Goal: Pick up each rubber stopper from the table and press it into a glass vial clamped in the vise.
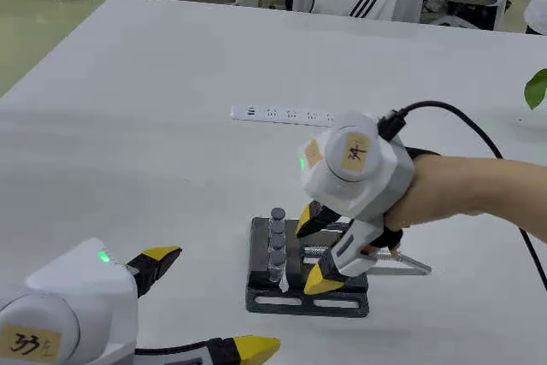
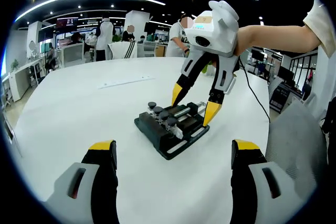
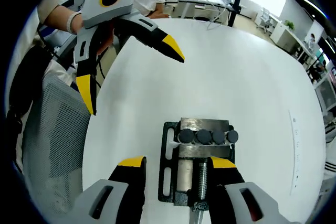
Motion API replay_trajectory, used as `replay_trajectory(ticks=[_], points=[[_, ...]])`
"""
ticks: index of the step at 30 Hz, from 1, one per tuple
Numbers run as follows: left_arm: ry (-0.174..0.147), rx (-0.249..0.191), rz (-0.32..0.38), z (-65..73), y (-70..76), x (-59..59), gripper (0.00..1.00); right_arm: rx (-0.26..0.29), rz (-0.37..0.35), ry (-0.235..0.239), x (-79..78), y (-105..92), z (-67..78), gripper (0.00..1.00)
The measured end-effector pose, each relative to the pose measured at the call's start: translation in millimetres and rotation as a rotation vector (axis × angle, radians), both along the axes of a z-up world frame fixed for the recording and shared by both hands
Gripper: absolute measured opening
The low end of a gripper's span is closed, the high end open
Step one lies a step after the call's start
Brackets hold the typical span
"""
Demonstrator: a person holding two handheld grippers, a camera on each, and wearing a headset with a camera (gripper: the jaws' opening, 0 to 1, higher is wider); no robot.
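Left gripper (image 1: 214, 301) hangs back, jaws wide and empty, leaving room. Right gripper (image 1: 309, 254), also spread and empty, hovers over the vise (image 1: 308, 303), whose four vials (image 1: 277, 245) each seem to carry a stopper (image 3: 185, 136) already.

Left tool (image 1: 209, 301) and right tool (image 1: 309, 254) are white with yellow-tipped black jaws, vise (image 1: 295, 301) black, stoppers (image 3: 205, 136) dark grey, bench (image 1: 171, 126) white.

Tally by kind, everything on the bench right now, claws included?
stoppered vials: 4
vise: 1
power strip: 1
claws: 2, left claw and right claw, both open
Total: 8
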State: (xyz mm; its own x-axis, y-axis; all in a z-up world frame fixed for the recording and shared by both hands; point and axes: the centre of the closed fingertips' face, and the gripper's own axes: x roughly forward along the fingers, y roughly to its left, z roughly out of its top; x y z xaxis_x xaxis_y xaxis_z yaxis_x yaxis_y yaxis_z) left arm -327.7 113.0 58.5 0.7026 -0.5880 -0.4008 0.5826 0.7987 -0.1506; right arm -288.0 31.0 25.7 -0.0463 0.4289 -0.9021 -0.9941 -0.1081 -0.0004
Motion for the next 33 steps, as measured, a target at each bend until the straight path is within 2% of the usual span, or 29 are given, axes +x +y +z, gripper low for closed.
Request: replay_trajectory(ticks=[5, 10, 12, 15, 20, 23, 25, 33], points=[[-0.004, 0.002, 0.002, 1.7, 1.1, 2.2, 0.89, 0.090, -0.113, 0.005, -2.0, -12.3, 2.6, 0.56], [-0.010, 0.005, 0.004, 4.7, 2.2, 4.1, 0.89, 0.196, -0.238, -0.017, -3.0, -28.6, 8.3, 0.67], [-0.009, 0.007, 0.007, 4.7, 3.5, 4.3, 0.89, 0.233, -0.286, -0.018, -8.5, -37.5, 10.0, 0.71], [-0.007, 0.006, 0.017, 5.1, 6.3, 4.8, 0.89, 0.260, -0.346, -0.024, -13.2, -54.0, 7.6, 0.75], [-0.007, 0.015, 0.024, 4.9, 9.5, 3.8, 0.89, 0.274, -0.442, -0.028, -24.7, -80.9, -3.5, 0.88], [-0.005, 0.017, 0.030, 4.7, 11.8, 2.5, 0.89, 0.304, -0.505, -0.011, -29.7, -91.6, -6.3, 0.95], [-0.004, 0.019, 0.034, 4.3, 13.8, 1.5, 0.89, 0.314, -0.524, -0.018, -32.7, -98.3, -7.0, 0.99], [0.004, 0.029, 0.043, 2.9, 18.6, -3.6, 0.91, 0.361, -0.601, -0.009, -44.1, -107.4, -5.2, 0.99]])
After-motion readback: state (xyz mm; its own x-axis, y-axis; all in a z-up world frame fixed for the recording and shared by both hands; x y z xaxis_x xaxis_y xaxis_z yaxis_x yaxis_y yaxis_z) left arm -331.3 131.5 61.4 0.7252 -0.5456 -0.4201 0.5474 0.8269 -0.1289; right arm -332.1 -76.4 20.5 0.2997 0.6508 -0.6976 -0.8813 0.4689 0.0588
